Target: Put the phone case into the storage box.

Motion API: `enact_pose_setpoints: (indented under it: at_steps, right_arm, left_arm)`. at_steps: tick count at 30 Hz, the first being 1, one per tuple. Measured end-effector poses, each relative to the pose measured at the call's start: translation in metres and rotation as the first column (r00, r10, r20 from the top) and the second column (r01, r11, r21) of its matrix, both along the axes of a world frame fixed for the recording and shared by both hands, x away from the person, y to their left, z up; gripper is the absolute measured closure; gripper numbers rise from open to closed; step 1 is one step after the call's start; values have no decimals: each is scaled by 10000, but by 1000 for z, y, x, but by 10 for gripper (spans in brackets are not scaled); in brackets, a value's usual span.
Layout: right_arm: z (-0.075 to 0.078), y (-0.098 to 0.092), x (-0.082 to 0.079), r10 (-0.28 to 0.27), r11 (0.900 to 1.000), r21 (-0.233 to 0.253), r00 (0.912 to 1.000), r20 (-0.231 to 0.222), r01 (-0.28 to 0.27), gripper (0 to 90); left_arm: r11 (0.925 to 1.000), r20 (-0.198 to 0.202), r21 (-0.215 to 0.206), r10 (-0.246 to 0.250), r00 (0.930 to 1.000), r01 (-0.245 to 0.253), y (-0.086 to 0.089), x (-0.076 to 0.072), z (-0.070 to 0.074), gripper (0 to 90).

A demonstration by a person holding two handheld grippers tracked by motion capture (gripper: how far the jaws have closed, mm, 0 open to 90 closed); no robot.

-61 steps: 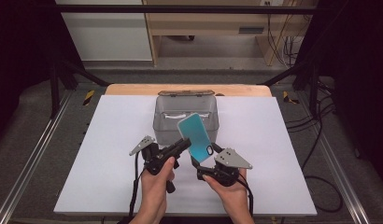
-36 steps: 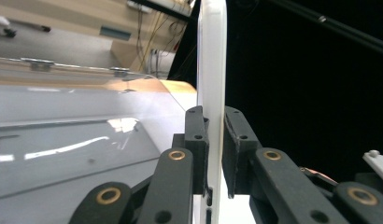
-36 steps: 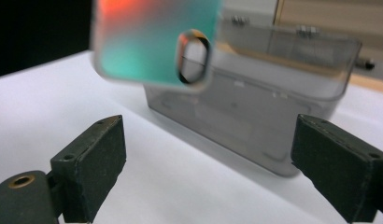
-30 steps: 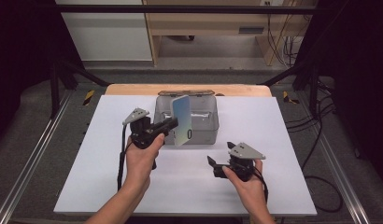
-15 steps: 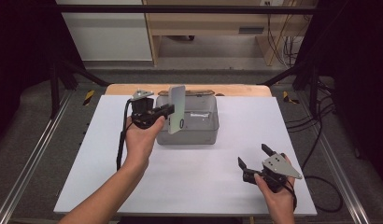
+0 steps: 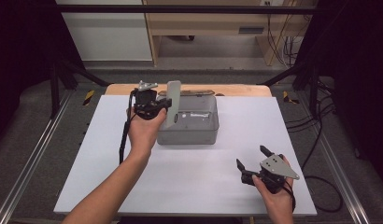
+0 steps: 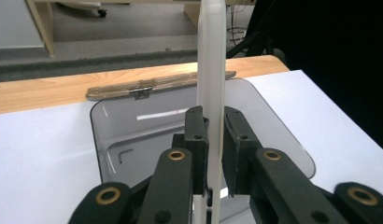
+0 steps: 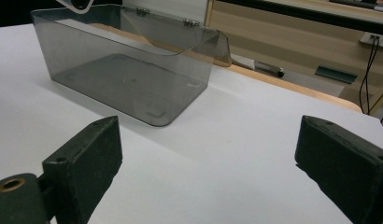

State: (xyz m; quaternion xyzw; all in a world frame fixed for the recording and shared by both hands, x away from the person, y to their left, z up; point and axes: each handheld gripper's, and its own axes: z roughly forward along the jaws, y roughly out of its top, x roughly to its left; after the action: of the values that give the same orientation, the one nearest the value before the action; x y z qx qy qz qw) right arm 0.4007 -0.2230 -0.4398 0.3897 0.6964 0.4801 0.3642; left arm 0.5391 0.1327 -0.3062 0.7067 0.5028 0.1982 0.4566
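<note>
A thin, pale phone-like slab [image 6: 173,103] stands on edge over the left part of an open smoky-grey plastic box [image 6: 213,135]. My left gripper [image 6: 167,105] is shut on the slab from the left, low on it. In the left gripper view the slab [image 7: 211,70] rises between the closed jaws of the left gripper [image 7: 213,137], with the box [image 7: 283,140] below and behind. My right gripper [image 6: 251,157] is open and holds nothing, near the table's front right. In the right gripper view the box [image 8: 124,70] lies ahead to the left, beyond the right gripper [image 8: 208,158].
The box's lid [image 7: 147,86] lies hinged open behind it on a wooden strip [image 6: 236,89]. A small hex key [image 7: 124,154] lies on the box floor. The white table top [image 6: 194,177] spreads around the box. Metal frame rails [image 6: 35,154] flank the table.
The left gripper carried the slab from the table's middle up and back to the box, turning it edge-on. The right gripper let go of it and drew back to the front right, open.
</note>
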Motion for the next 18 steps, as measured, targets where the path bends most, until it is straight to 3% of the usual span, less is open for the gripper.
enact_pose_setpoints:
  at_steps: [2, 9, 18]
  right_arm:
    - [-1, -2, 1, -22, 10000, 32, 10000, -49, 22, 78]
    - [-1, -2, 1, -18, 10000, 29, 10000, -80, 19, 79]
    - [-3, 5, 1, 284, 9989, -363, 9992, -275, -294, 79]
  left_arm:
    - [9999, -278, -60, 151, 9995, -153, 1, 5, -1, 811]
    - [9989, -556, 168, 440, 9975, -432, 6, 14, -4, 811]
    - [9978, -1114, 433, 552, 9922, -506, 6, 29, -9, 810]
